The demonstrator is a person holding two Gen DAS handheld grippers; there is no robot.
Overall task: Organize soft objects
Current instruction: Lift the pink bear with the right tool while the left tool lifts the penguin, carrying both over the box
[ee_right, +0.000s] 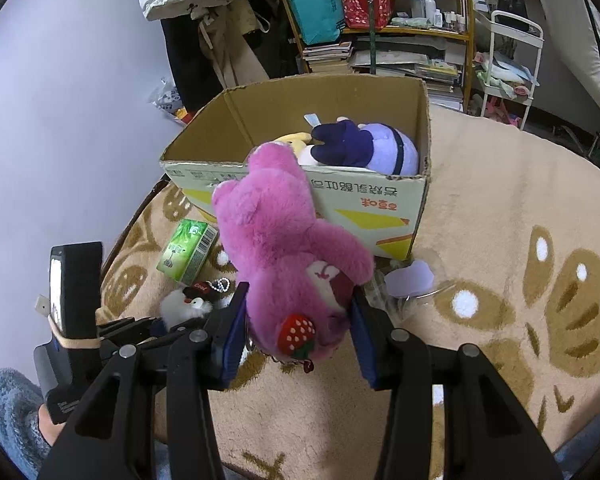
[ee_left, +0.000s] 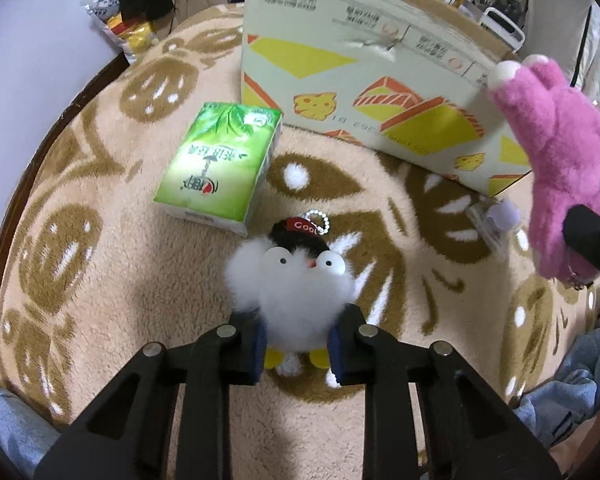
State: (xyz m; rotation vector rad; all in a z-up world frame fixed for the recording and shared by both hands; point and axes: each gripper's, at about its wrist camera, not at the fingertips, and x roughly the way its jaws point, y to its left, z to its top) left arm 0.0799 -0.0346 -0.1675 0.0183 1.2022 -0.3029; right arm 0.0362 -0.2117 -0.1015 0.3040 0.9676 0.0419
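A white fluffy penguin toy [ee_left: 296, 292] with a black cap and a bead chain lies on the blanket, and my left gripper [ee_left: 298, 350] is shut on its lower body, blue pads pressing both sides. The same toy [ee_right: 184, 306] shows at lower left in the right wrist view. My right gripper [ee_right: 296, 332] is shut on a pink plush bear [ee_right: 284, 240] with a strawberry charm, holding it upright in front of the cardboard box [ee_right: 380, 208]. In the left wrist view the bear [ee_left: 560, 152] hangs at the right edge. Inside the box lie a purple plush [ee_right: 380, 148] and a yellow one [ee_right: 296, 138].
A green tissue pack [ee_left: 220, 160] lies just left of the box [ee_left: 360, 80]. A small lavender item in clear wrapping [ee_right: 412, 280] sits at the box's near corner. The beige patterned blanket [ee_right: 500, 200] stretches right. A shelf [ee_right: 380, 32] and white cart [ee_right: 512, 60] stand behind.
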